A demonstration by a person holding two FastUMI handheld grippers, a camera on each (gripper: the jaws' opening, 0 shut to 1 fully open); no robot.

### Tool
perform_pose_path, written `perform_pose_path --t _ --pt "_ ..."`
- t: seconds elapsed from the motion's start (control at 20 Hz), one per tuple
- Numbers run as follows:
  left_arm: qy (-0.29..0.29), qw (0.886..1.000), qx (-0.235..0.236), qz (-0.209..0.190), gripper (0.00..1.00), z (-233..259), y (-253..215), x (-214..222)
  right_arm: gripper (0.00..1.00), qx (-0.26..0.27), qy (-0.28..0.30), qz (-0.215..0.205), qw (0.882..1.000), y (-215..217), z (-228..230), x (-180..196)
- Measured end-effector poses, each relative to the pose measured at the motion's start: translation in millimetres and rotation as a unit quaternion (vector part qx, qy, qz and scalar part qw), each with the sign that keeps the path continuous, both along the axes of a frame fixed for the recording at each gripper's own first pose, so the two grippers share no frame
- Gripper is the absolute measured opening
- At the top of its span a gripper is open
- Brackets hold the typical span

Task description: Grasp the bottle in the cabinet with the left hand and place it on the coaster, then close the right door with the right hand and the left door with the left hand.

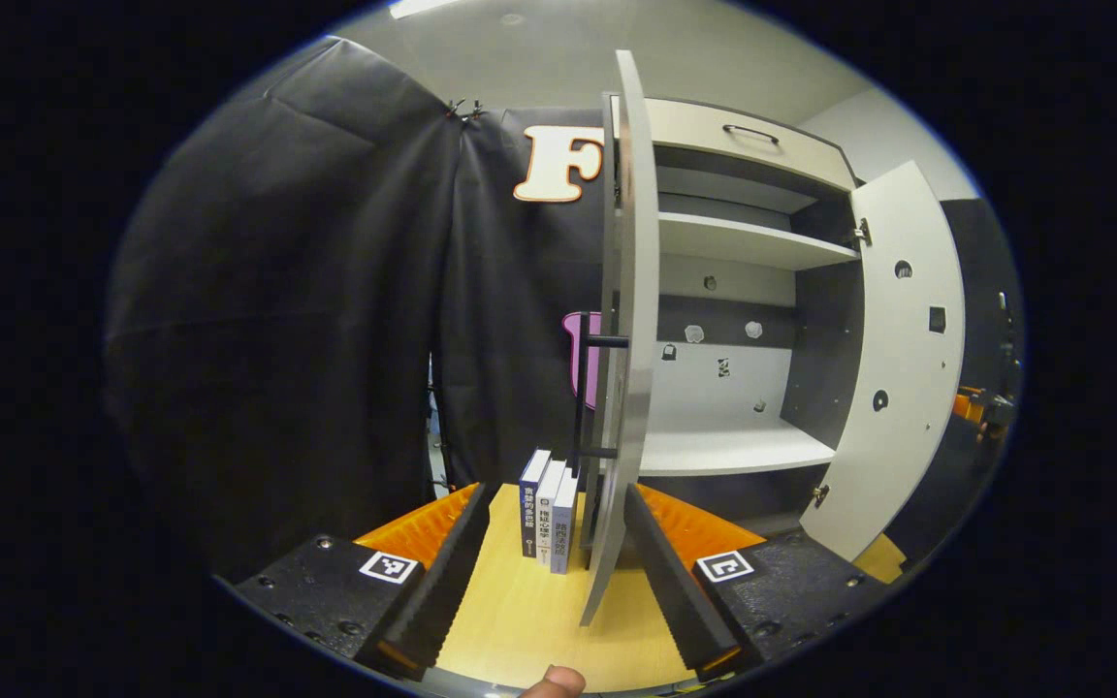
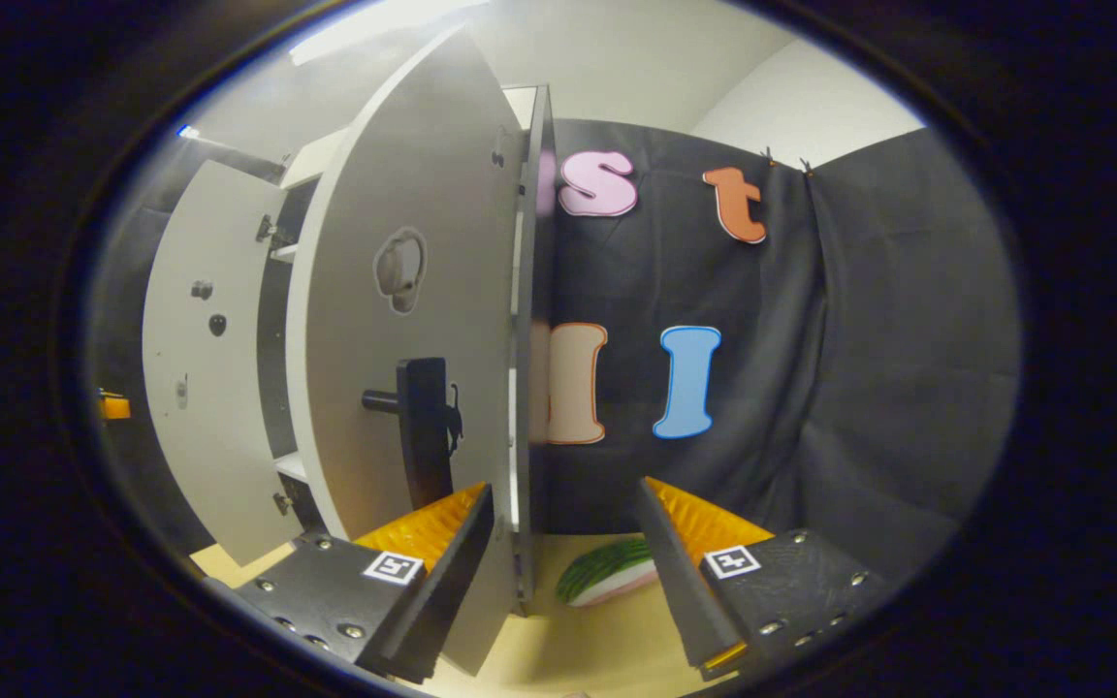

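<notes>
Left gripper view: the left claw [image 1: 551,572] is spread wide around the edge of the left door [image 1: 628,330], beside books [image 1: 549,519]. Right gripper view: the right claw [image 2: 563,572] is spread wide at the right door [image 2: 403,330].

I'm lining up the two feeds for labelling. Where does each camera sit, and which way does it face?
Left gripper view: rides the left gripper, facing the left door edge-on, books beside it, shelves beyond; own open fingers and a fingertip show.
Right gripper view: rides the right gripper, facing the right door and its handle; own open fingers show.
Shared: both open doors of the one cabinet, and the table.
</notes>
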State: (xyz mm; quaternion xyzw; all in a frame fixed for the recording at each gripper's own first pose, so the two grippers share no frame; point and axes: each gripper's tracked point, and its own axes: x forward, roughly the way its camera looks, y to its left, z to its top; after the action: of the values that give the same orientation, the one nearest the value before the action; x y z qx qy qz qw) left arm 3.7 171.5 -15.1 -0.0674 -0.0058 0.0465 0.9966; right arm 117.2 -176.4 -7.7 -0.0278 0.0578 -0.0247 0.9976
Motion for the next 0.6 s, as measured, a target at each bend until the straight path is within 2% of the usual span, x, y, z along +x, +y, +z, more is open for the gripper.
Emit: perform_pose_path --t 0.05,0.25,0.3,0.35,0.4,0.5,0.55,0.6 --pt "0.0 1.0 -0.004 0.001 0.87 2.0 4.2 2.4 0.9 0.001 0.0 0.009 1.0 10.7 -0.5 1.4" --pt "0.003 1.0 -0.004 0.001 0.89 4.8 13.0 15.1 0.87 0.0 -0.005 0.022 1.0 43.2 -1.4 7.6" --pt "0.007 1.0 0.0 0.003 0.89 2.9 16.6 18.6 0.9 0.003 -0.007 0.02 1.0 48.0 -2.5 9.5" --pt "0.013 1.0 0.004 0.005 0.89 2.1 19.7 22.2 0.87 0.008 -0.008 0.015 1.0 49.9 -5.1 11.3" --pt "0.015 1.0 0.006 0.007 0.89 2.4 22.0 27.7 0.9 0.013 -0.008 0.006 1.0 50.0 -6.1 14.4" --pt "0.009 1.0 0.004 0.012 0.89 5.2 29.0 40.9 0.87 0.01 -0.01 -0.012 1.0 49.7 -4.9 20.2" --pt "0.008 1.0 -0.001 0.015 0.87 4.9 30.6 45.4 0.9 0.009 -0.013 -0.018 1.0 49.1 -3.9 22.8" --pt "0.007 1.0 -0.004 0.015 0.89 4.7 31.0 49.0 0.87 0.011 -0.02 -0.023 0.999 49.1 -0.5 25.7"
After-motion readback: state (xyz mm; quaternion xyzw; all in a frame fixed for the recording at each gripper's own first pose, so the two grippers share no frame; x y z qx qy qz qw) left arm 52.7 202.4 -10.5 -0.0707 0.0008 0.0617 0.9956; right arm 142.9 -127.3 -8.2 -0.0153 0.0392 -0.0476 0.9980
